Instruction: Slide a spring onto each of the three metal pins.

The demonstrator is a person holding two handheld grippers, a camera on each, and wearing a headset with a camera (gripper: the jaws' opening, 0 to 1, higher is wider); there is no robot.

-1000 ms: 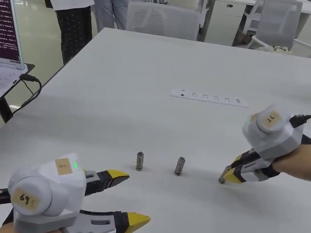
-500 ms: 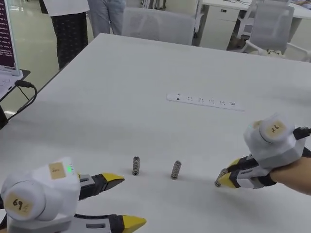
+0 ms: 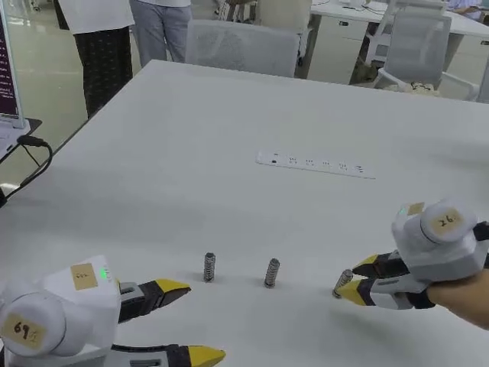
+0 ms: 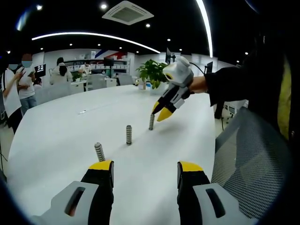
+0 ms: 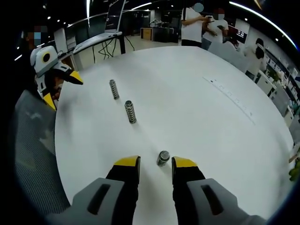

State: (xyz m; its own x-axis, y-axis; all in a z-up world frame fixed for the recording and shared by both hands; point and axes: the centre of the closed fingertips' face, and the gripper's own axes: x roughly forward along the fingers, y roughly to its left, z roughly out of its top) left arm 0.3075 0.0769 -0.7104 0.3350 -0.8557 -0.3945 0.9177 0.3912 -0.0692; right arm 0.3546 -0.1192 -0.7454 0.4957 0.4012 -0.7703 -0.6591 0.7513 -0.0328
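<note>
Three short metal springs stand upright in a row on the white table (image 3: 229, 115): a left spring (image 3: 209, 267), a middle spring (image 3: 272, 272) and a right spring (image 3: 342, 283). My right gripper (image 3: 355, 278) lies low at the right spring (image 5: 162, 158), open. The spring stands just ahead of the gap between its yellow tips, apart from both. My left gripper (image 3: 197, 321) hovers open and empty near the front left, short of the left spring (image 4: 99, 151). In the left gripper view the right gripper (image 4: 159, 111) sits beside the far spring (image 4: 151, 122).
A white power strip (image 3: 315, 164) lies across the middle of the table. Grey chairs (image 3: 241, 46) stand at the far edge, with people (image 3: 99, 46) behind. A cable (image 3: 34, 153) hangs off the left side.
The head camera has tilted, so everything sits lower in the picture. The right gripper stays at the right spring, its jaws now slightly parted. The left gripper has hardly moved.
</note>
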